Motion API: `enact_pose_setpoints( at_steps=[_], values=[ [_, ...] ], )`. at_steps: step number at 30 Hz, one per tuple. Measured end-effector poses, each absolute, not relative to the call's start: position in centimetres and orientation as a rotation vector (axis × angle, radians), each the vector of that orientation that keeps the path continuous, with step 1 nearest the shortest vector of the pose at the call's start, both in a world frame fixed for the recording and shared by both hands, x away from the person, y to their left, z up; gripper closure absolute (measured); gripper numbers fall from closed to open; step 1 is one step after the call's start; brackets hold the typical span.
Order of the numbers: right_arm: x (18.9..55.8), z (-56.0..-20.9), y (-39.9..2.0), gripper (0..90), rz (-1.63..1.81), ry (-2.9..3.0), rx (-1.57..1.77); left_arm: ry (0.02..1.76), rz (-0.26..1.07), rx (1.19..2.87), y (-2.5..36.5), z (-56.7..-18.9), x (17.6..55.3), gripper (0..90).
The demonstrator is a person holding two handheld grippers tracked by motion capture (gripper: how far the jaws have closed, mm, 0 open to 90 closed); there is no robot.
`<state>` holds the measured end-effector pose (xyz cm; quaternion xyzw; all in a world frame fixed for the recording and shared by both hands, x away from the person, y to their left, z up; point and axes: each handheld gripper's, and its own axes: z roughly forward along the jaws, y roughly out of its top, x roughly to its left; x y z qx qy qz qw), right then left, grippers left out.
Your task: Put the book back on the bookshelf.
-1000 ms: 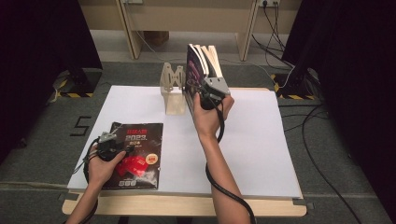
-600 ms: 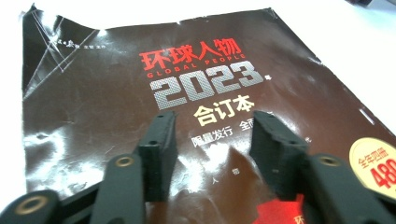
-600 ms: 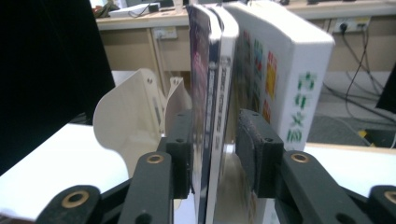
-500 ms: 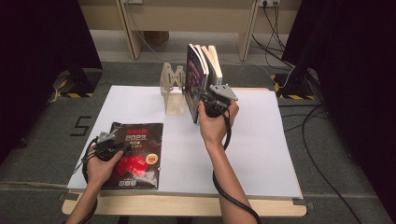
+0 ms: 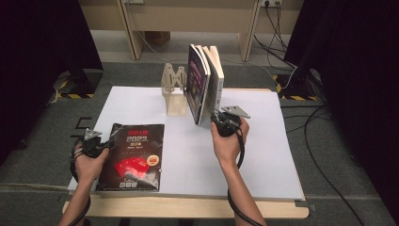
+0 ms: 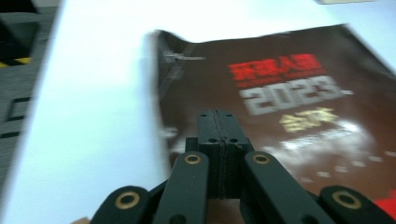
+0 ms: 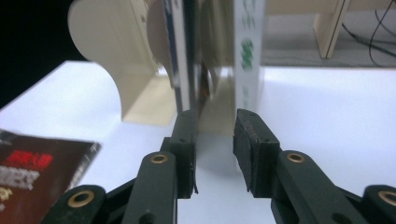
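Note:
A dark magazine (image 5: 136, 155) with red and white print lies flat at the front left of the white sheet. My left gripper (image 5: 104, 143) is at its left edge. In the left gripper view its jaws (image 6: 218, 135) are shut pad to pad over the cover (image 6: 289, 102); whether paper is pinched I cannot tell. Several books (image 5: 202, 80) stand upright against a wooden bookend (image 5: 173, 87). My right gripper (image 5: 217, 118) is low at their near bottom corner. Its jaws (image 7: 215, 140) are partly apart and have just been closing, with no pad pressing on the books (image 7: 243, 56) beyond.
The white sheet (image 5: 263, 150) covers a wooden table top. The pale bookend (image 7: 126, 70) stands left of the books. Cables and wooden furniture legs lie on the floor behind the table, and dark curtains hang on both sides.
My right gripper has come down from the books' upper part to their base by the table. My left hand has shifted slightly left at the magazine's edge.

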<state>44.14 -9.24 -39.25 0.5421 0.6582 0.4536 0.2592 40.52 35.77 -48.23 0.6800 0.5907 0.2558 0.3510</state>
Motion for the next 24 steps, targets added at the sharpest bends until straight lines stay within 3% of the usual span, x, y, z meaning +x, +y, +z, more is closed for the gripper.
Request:
enact_pose_setpoints(
  at_steps=[6,10,24],
  values=[
    [43.6,-40.9,-10.2,67.9,1.185,1.833,1.508,1.627,0.731,1.748,37.5,-48.5,41.8,89.8],
    [43.2,-41.9,-10.6,66.7,1.174,1.856,1.539,1.652,0.704,1.777,37.6,-49.4,42.7,89.7],
    [42.6,-44.3,-11.0,65.5,1.168,1.897,1.59,1.62,0.691,1.825,37.0,-49.4,43.1,89.8]
  ],
)
